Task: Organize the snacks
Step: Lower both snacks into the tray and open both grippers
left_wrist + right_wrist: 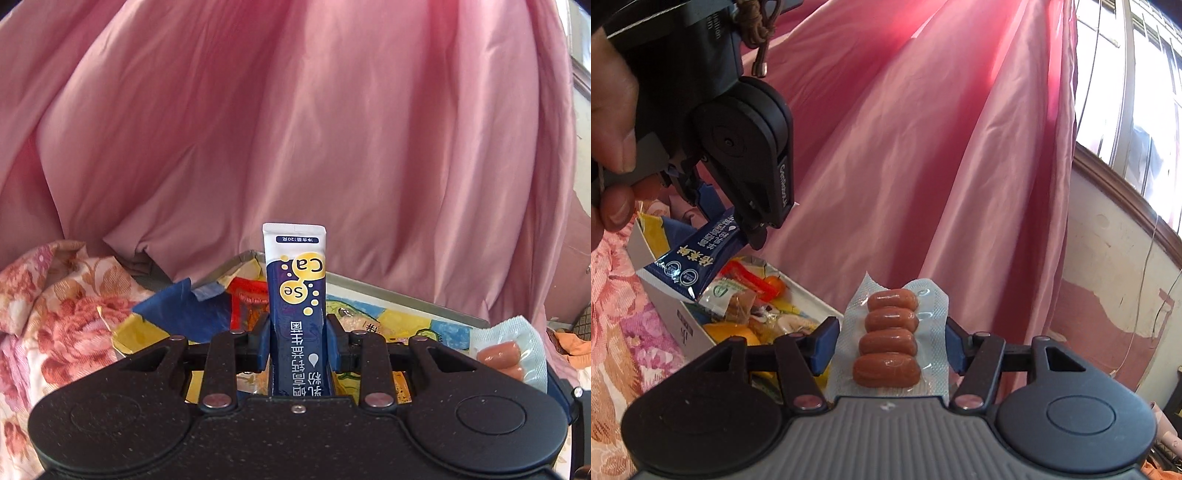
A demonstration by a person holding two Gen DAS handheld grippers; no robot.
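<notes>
Left gripper (pixel 298 341): jaws clamped on a blue stick sachet (pixel 297 295) standing upright between the pads.
Right gripper (pixel 889 345): jaws part open around a sausage pack (pixel 891 341); whether the pads press on its edges cannot be told.
Snack box (pixel 665 310): beyond and left of the right gripper, on a floral cloth (pixel 617 317), full of mixed wrappers.
Far: pink curtain (pixel 295 122).
</notes>
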